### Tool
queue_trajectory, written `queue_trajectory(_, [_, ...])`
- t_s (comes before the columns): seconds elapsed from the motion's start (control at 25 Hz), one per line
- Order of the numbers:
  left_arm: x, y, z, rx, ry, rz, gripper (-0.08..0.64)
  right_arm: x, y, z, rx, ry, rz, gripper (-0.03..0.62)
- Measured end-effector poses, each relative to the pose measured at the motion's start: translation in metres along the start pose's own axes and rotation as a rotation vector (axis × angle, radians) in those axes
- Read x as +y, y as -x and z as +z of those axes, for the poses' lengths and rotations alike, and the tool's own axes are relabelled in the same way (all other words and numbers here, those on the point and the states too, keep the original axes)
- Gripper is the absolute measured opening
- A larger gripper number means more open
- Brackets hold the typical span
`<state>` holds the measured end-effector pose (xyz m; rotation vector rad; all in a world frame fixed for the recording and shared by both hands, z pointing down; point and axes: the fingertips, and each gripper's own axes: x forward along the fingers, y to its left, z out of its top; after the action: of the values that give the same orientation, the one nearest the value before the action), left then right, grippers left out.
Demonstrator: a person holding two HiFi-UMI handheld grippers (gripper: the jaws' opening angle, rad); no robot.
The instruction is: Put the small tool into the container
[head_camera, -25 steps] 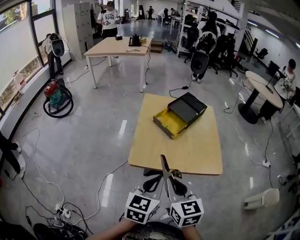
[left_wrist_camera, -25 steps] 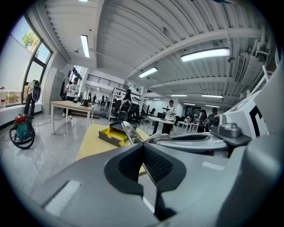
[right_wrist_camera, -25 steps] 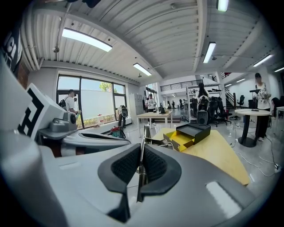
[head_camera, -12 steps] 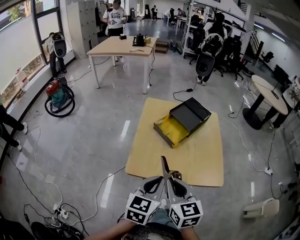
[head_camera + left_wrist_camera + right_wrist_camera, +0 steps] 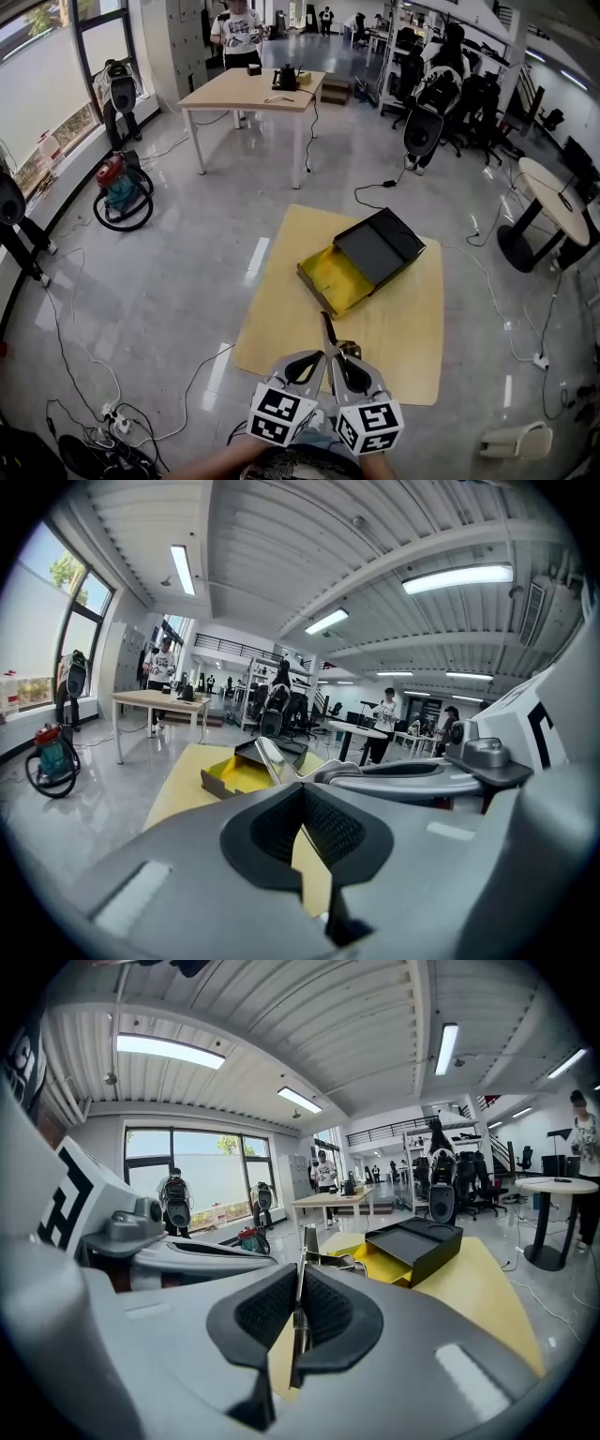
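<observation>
A small metal tool point(image 5: 327, 334) with a narrow flat blade sticks forward out of my right gripper point(image 5: 343, 360), which is shut on it. The blade rises between the pads in the right gripper view point(image 5: 307, 1241). My left gripper point(image 5: 307, 362) is close beside it, shut and holding nothing. The container point(image 5: 377, 247) is a black box with its yellow drawer point(image 5: 333, 275) pulled open. It stands on a wooden table point(image 5: 403, 328) ahead of both grippers, which hover at the table's near edge. The left gripper view shows my left gripper point(image 5: 306, 794), the tool point(image 5: 272, 759) and the container point(image 5: 246, 769).
A longer table point(image 5: 253, 89) with a person point(image 5: 242, 23) behind it stands at the back. A vacuum cleaner point(image 5: 117, 187) is on the left floor. A round table point(image 5: 548, 187) is at the right. Cables point(image 5: 94, 422) trail over the floor near me.
The view has moved forward, so the table and container are nearer and lower in the picture. Both grippers keep their pose, and the tool stays held in the right one.
</observation>
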<state>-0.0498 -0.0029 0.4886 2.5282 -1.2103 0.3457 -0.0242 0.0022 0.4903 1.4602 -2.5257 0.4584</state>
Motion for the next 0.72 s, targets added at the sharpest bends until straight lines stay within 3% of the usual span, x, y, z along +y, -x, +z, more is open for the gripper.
queue_trajectory(0.24, [-0.03, -0.119, 0.027, 0.015, 0.014, 0.045, 0.011, -0.125, -0.015, 0.019, 0.006, -0.007, 0.038, 0.015])
queue_trajectory(0.48, [-0.065, -0.257, 0.095, 0.024, 0.012, 0.097, 0.011, -0.275, -0.036, 0.075, 0.007, -0.02, 0.082, 0.015])
queue_trajectory(0.72, [-0.078, -0.312, 0.095, 0.027, 0.009, 0.127, 0.011, -0.333, -0.048, 0.072, 0.005, -0.019, 0.112, 0.015])
